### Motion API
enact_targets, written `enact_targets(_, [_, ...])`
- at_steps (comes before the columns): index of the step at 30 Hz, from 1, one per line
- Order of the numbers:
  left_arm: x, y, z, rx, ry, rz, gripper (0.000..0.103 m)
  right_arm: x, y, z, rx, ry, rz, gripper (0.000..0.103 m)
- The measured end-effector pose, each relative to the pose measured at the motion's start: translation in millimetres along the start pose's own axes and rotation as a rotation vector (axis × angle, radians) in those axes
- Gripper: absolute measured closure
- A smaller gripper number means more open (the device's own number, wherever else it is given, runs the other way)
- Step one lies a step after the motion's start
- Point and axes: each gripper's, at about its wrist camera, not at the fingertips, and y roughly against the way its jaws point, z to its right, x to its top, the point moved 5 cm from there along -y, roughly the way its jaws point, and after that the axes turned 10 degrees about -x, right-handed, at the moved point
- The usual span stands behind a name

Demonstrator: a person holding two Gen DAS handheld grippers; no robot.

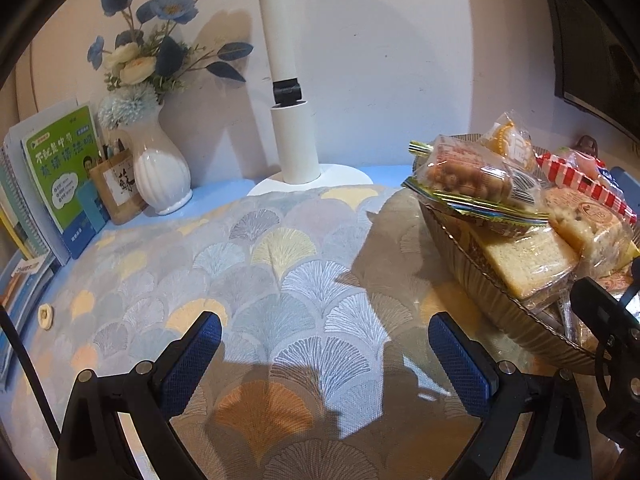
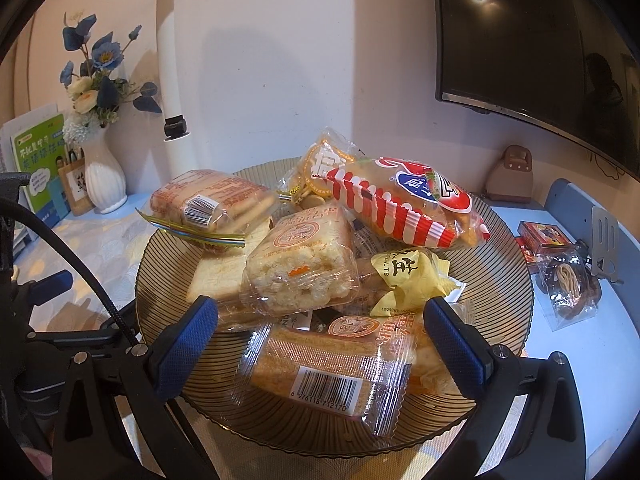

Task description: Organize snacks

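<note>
I am holding my left gripper (image 1: 325, 354) spread wide and empty over the fan-patterned cloth (image 1: 280, 248), which is filling the centre and lower part of the left wrist view with nothing lying on it. Along the left edge of that frame, books (image 1: 60, 176), a small pen holder (image 1: 116, 188) and a white vase (image 1: 162, 168) are standing in a row against the wall, and a white lamp post (image 1: 296, 140) is rising at top centre. The ribbed glass bowl (image 1: 480, 292) is crowding the right side, its rim just beside my right-hand finger there. In the right wrist view I am keeping my right gripper (image 2: 321, 346) released too, its blue pads either side of a barcoded cake packet (image 2: 320, 368) at the bowl's near rim, not clearly touching it. The snacks are heaped in the bowl: a red-striped packet (image 2: 404, 204) at upper centre, a yellow packet (image 2: 404, 280) to the right, a clear-wrapped rice cake (image 2: 300, 260) in the middle. At the right of that frame, bare blue table (image 2: 580, 344) is lying beyond the rim, with a small bagged item (image 2: 570, 284) and a red box (image 2: 544, 236) near the edge.
</note>
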Motion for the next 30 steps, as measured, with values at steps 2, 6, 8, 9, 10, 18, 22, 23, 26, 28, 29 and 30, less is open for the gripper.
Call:
enact_targets(2, [0.0,0.8,1.1,0.007,-0.005,0.002,0.000,0.2,-0.4,0.2,0.001,0.001,0.000,0.000])
enact_targets(6, [0.1,0.4,1.5,0.012,-0.009,-0.004,0.000,0.1,-0.3,0.5,0.001,0.001,0.000,0.000])
enact_targets(8, [0.5,0.4,1.8,0.015,-0.010,-0.005,0.000,0.1,-0.3,0.4,0.001,0.001,0.000,0.000])
enact_targets(9, [0.4,0.5,1.7,0.015,-0.011,-0.005,0.000,0.0,-0.3,0.6,0.001,0.001,0.000,0.000])
enact_targets(10, [0.4,0.4,1.7,0.016,-0.011,-0.006,0.000,0.1,-0.4,0.4,0.001,0.001,0.000,0.000])
enact_targets(18, [-1.0,-4.9,-1.2,0.012,-0.005,-0.036,0.000,0.0,-0.5,0.5,0.002,0.001,0.000,0.000])
enact_targets(22, [-1.3,-5.2,-1.1,0.010,-0.003,-0.037,0.000,0.0,-0.5,0.4,0.002,0.001,0.000,0.000])
enact_targets(23, [-1.4,-5.0,-1.0,0.011,-0.004,-0.036,0.000,0.0,-0.5,0.4,0.002,0.001,0.000,0.000])
enact_targets(26, [-1.6,-5.3,-0.2,0.013,-0.008,-0.037,0.000,-0.1,-0.5,0.8,0.002,0.001,0.000,0.000])
enact_targets(28, [-1.5,-5.2,-0.2,0.013,-0.008,-0.036,0.000,0.0,-0.6,0.5,0.002,0.001,0.000,0.000])
enact_targets(29, [-1.6,-5.1,-0.4,0.012,-0.007,-0.035,0.000,0.0,-0.6,0.5,0.002,0.001,0.000,0.000])
enact_targets(30, [-1.6,-5.2,-0.1,0.012,-0.007,-0.036,0.000,0.0,-0.6,0.6,0.002,0.001,0.000,0.000])
